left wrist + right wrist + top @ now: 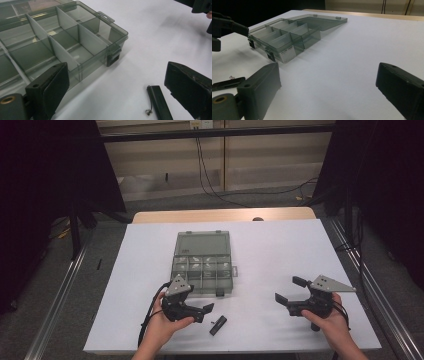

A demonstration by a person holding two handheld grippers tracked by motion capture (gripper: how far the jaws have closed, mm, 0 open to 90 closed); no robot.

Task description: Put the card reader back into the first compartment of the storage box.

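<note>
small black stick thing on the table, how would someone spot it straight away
Start at the white table and find the smoky clear compartment box lying open near its middle. Just in front of the box's near edge, beside the left gripper, lies the small black stick, flat on the bare surface. It is a slim dark bar with a short cord at one end, unlike the see-through box.

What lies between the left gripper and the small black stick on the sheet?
Nothing: in the left gripper view, bare white sheet separates the open left gripper from the small black stick; the organizer box sits off to one side.
</note>
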